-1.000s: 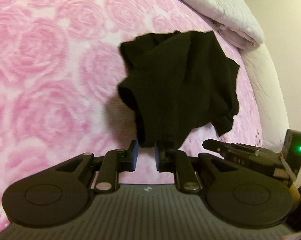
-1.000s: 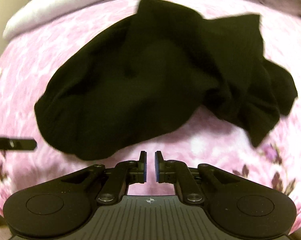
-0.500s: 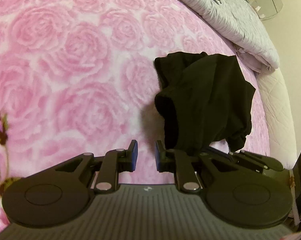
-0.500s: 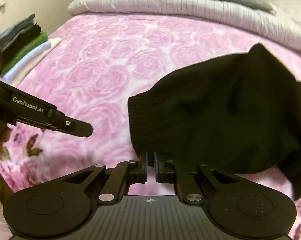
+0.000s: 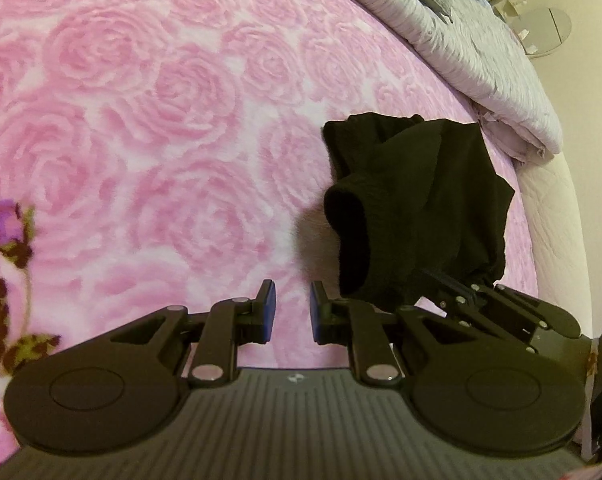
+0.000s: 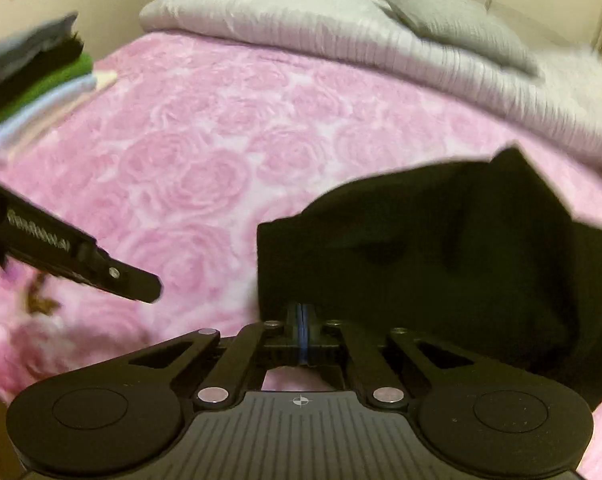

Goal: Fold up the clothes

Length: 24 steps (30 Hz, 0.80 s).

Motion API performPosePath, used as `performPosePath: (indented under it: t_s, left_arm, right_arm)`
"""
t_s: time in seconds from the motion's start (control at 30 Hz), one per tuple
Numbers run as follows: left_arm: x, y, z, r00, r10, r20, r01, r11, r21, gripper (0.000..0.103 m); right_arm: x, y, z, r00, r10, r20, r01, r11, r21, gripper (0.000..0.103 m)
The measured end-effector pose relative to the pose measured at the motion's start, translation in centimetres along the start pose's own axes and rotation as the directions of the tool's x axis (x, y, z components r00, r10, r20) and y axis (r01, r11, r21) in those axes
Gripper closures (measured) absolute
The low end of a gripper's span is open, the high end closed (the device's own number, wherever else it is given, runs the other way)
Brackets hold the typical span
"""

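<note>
black garment (image 6: 441,248) lies bunched, seemingly pinched in the closed right gripper (image 6: 302,316); left gripper (image 5: 292,308) open, empty.

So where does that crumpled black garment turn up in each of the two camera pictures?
Left wrist view: the black garment lies right of centre, just beyond the right gripper, near the bed's edge.
Right wrist view: the black garment fills the lower right, its near edge at the gripper's closed tips.
Shared landmark: the pink rose blanket underneath it.
</note>
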<state>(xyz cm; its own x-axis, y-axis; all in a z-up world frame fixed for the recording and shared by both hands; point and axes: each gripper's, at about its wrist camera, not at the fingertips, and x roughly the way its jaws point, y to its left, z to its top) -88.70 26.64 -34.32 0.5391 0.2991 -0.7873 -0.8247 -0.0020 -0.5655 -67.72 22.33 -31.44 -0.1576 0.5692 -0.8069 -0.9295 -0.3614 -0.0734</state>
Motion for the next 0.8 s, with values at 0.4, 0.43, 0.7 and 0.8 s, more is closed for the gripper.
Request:
performPosePath:
  t_s: [0.4,0.43,0.7,0.8]
  left_arm:
    - [-0.1,0.9,0.4,0.999,0.039,0.011,-0.04,0.999,0.011,0.091]
    - [0.0,0.9,0.4,0.999,0.039,0.01,-0.039,0.999,0.013,0.091]
    - [2.2,-1.4,0.5,1.0,-0.017,-0.026,0.018,0.999,0.042,0.09]
    - [3.4,-3.3,0.4,0.996,-0.069,-0.051,0.072,0.996,0.057,0.09]
  right_arm:
    - [3.9,7.4,-1.1,0.959,-0.263,0.104,0.282,0.921,-0.269,0.003]
    - [4.4,6.8,-1.3,0.951,-0.292,0.105,0.31,0.916,-0.254,0.003]
    - [0.6,-8.0,-3.6,0.987,-0.16,-0.002,0.149,0.916,0.373,0.096]
    - [-2.6,-16.1,-7.1,0.993,-0.11,-0.034,0.1,0.684,0.723,0.097]
